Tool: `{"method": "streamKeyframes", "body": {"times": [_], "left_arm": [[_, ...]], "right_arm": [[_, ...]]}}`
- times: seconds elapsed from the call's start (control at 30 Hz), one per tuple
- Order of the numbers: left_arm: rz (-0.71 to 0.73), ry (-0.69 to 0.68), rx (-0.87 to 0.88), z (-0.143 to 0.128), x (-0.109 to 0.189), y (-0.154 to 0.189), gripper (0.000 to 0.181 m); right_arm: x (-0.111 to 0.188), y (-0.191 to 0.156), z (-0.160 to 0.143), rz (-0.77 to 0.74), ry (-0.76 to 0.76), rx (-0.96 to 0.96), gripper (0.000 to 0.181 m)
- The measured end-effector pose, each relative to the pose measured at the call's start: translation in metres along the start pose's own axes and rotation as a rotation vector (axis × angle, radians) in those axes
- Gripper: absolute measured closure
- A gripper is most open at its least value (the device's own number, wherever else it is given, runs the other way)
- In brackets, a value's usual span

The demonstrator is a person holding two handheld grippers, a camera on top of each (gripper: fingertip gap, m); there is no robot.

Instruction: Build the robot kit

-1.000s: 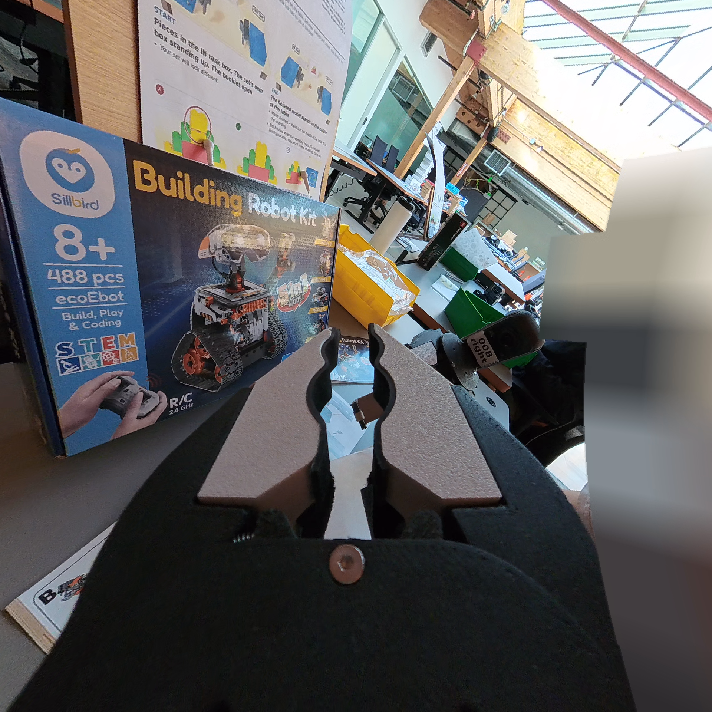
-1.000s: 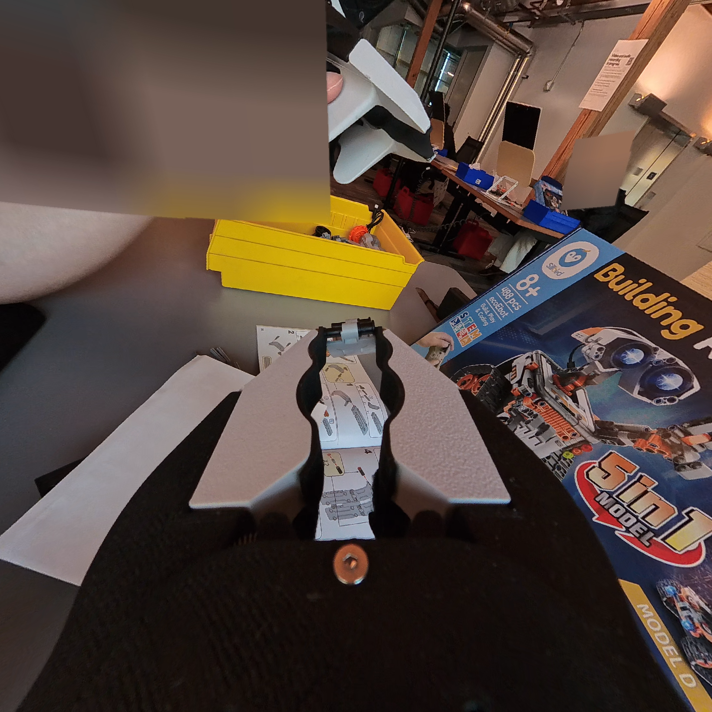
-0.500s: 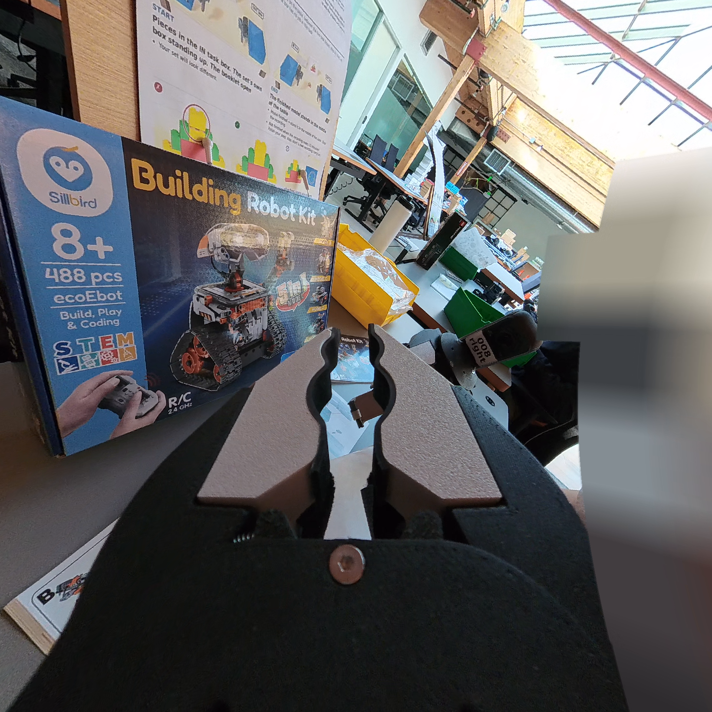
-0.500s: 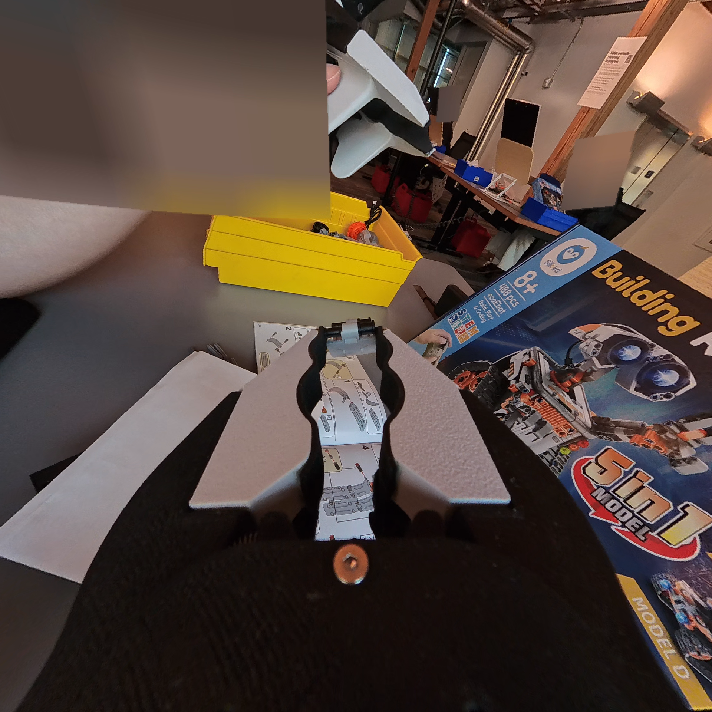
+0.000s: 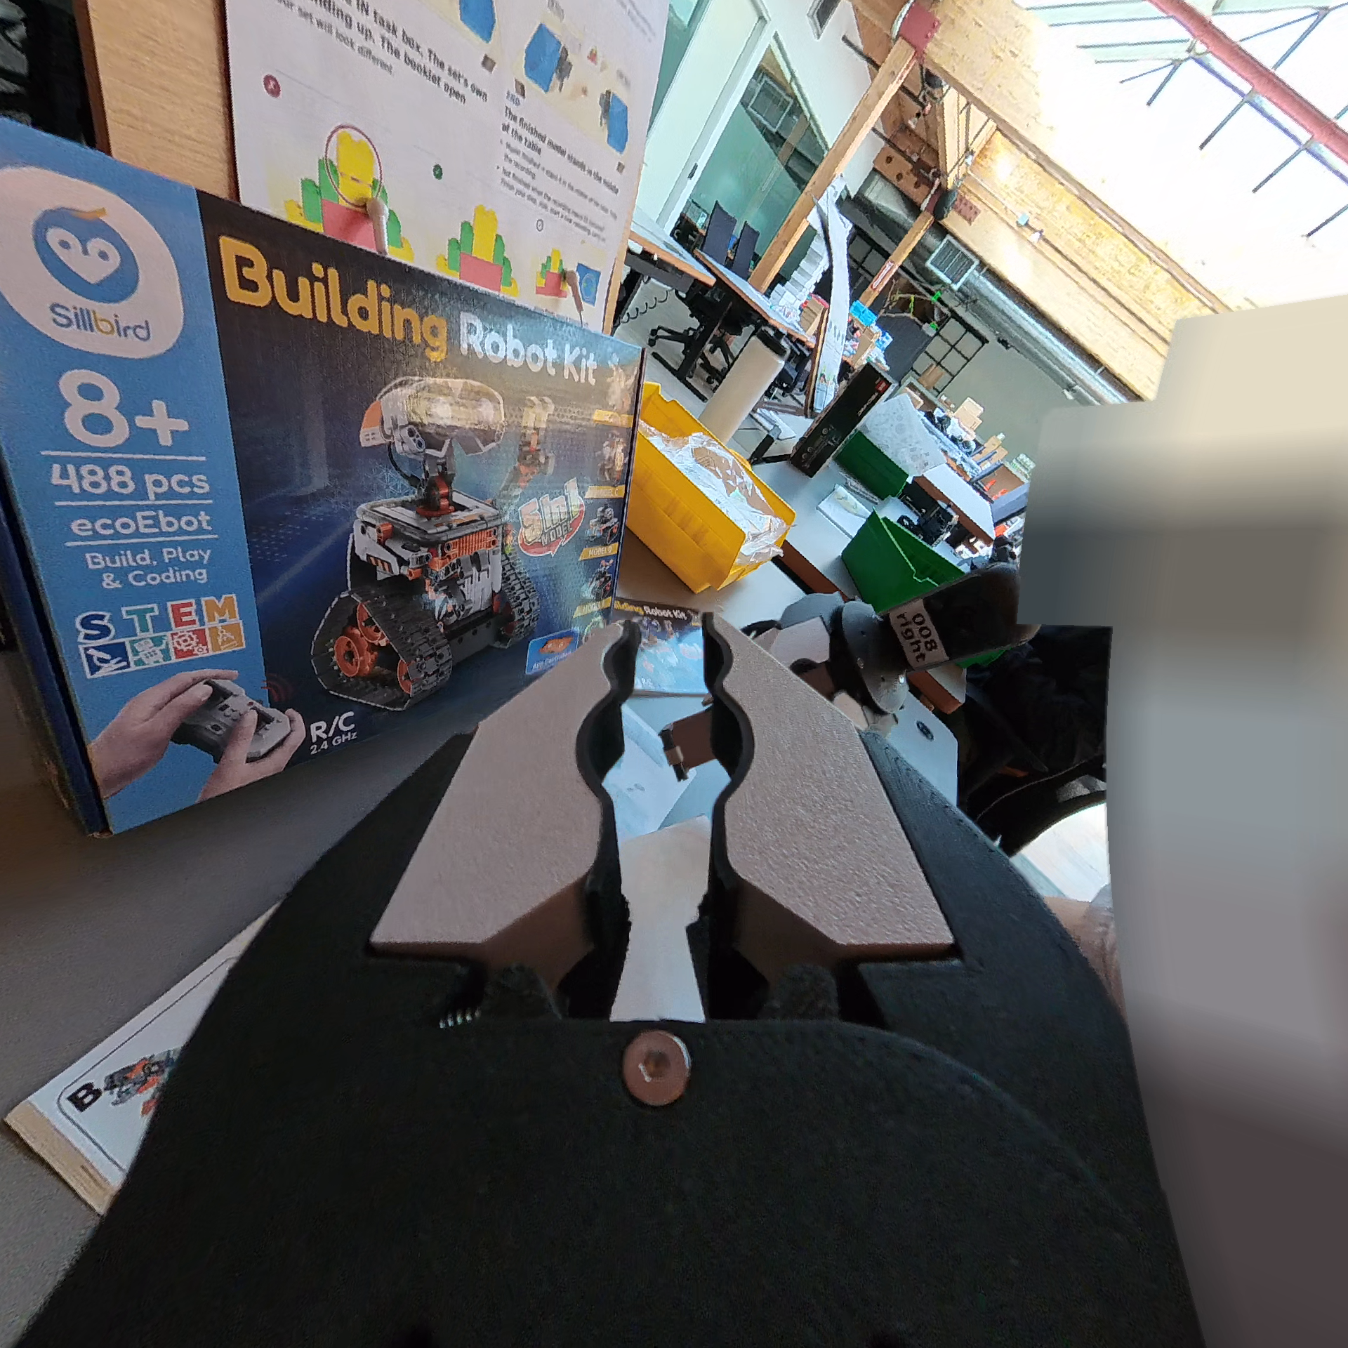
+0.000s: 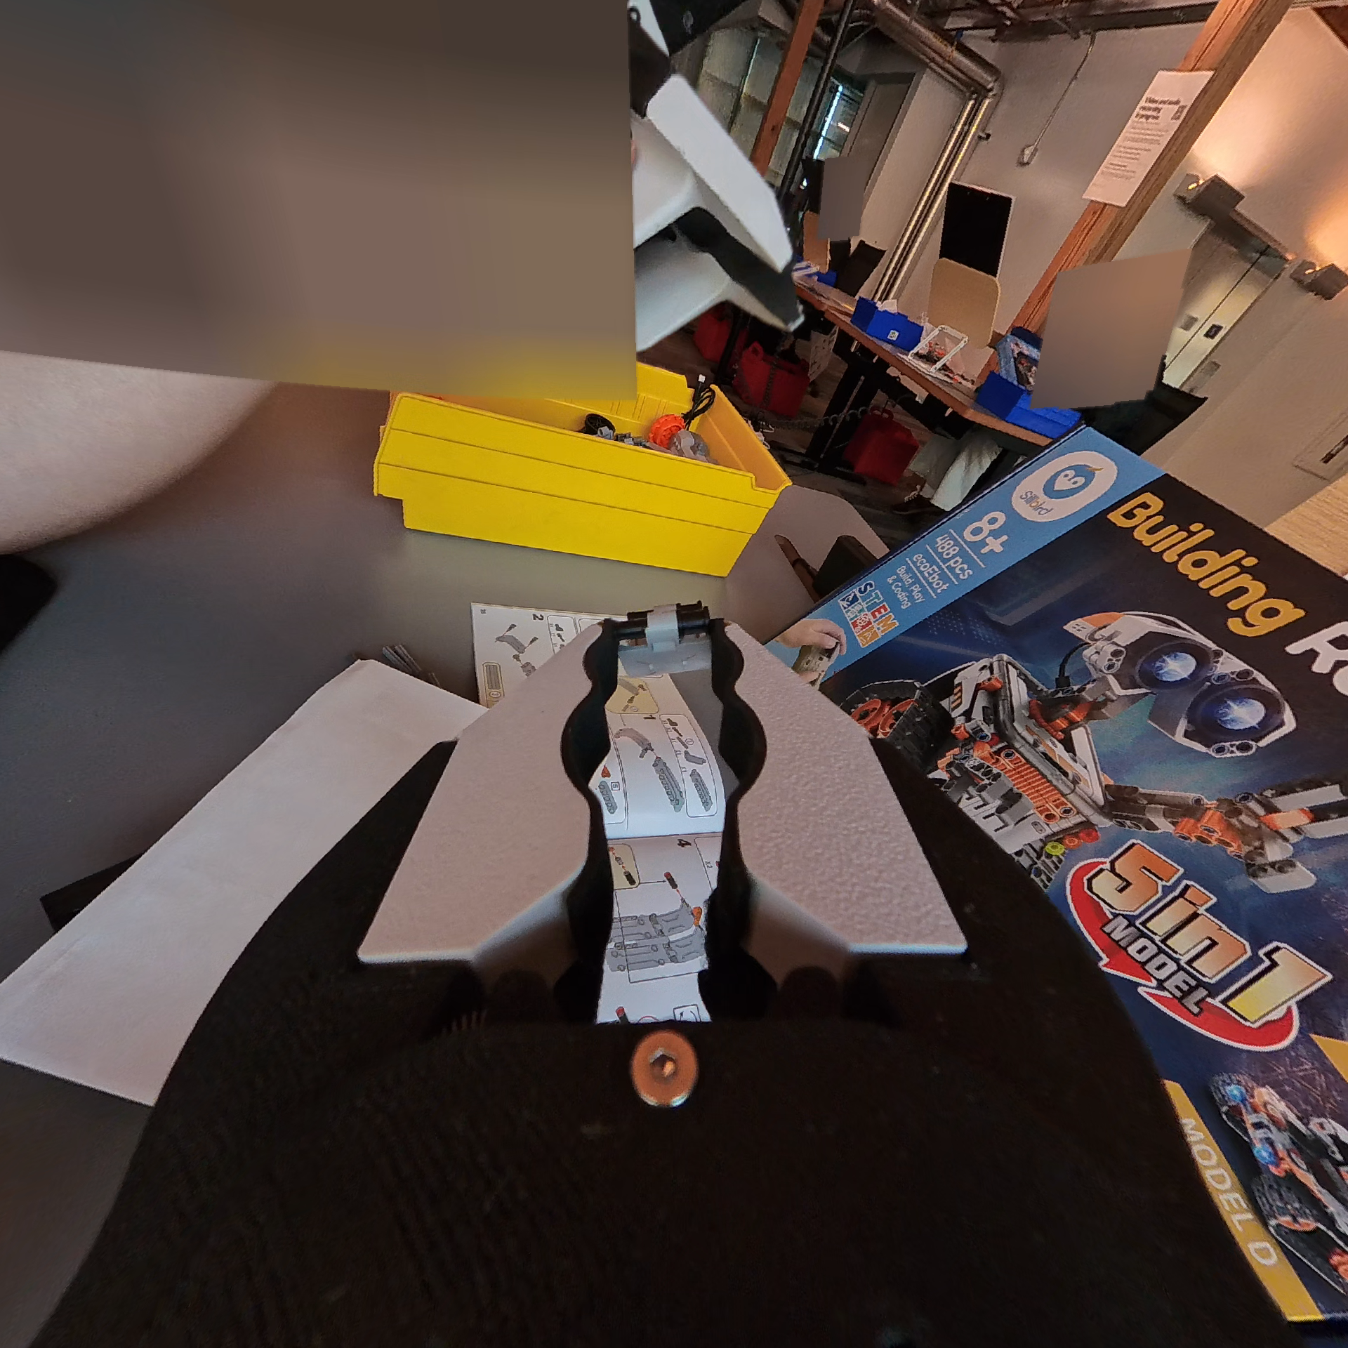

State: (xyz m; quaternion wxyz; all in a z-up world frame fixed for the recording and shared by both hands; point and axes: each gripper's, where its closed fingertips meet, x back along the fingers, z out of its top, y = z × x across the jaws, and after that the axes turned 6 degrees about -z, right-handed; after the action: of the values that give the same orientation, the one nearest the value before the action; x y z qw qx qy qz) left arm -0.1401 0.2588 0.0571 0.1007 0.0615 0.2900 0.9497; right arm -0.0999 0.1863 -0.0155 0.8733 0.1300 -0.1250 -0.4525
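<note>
Your right gripper's [image 6: 664, 631] black body covers most of the instruction booklet [image 6: 656, 773]; only a strip shows between the jaws. The kit box [image 6: 1094, 766] runs off the right edge there. The small parts in the yellow bin [image 6: 576, 503] are too small to name. In the left wrist view, a printed card [image 5: 87, 1123] on the worktop [image 5: 146, 912] lies half hidden under your left gripper [image 5: 664, 642].

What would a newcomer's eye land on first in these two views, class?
First, the big blue building-kit box, standing upright on the grey table left of the left tongs. Next, the right tongs, pinching a small grey and black brick piece above an open instruction booklet. Behind sits a yellow bin.
</note>
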Motion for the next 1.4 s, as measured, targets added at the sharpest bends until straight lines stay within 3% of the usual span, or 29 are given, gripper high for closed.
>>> {"method": "streamKeyframes", "body": {"times": [0.2, 0.47, 1.17, 1.4], "left_arm": [[0.064, -0.171, 0.005, -0.03, -0.012, -0.014, 0.159], [0.034, -0.334, 0.053, -0.063, -0.028, -0.017, 0.153], [0.0, -0.421, 0.085, -0.082, -0.037, -0.017, 0.159], [-0.052, -0.403, 0.095, -0.078, -0.037, -0.009, 0.175]], "right_arm": [[-0.003, -0.001, 0.0, -0.006, 0.0, 0.007, 0.157], [-0.008, 0.002, 0.01, -0.053, 0.045, 0.022, 0.157], [-0.021, -0.001, 0.015, -0.081, 0.081, -0.011, 0.157], [-0.019, 0.004, 0.015, -0.099, 0.093, -0.03, 0.157]]}}
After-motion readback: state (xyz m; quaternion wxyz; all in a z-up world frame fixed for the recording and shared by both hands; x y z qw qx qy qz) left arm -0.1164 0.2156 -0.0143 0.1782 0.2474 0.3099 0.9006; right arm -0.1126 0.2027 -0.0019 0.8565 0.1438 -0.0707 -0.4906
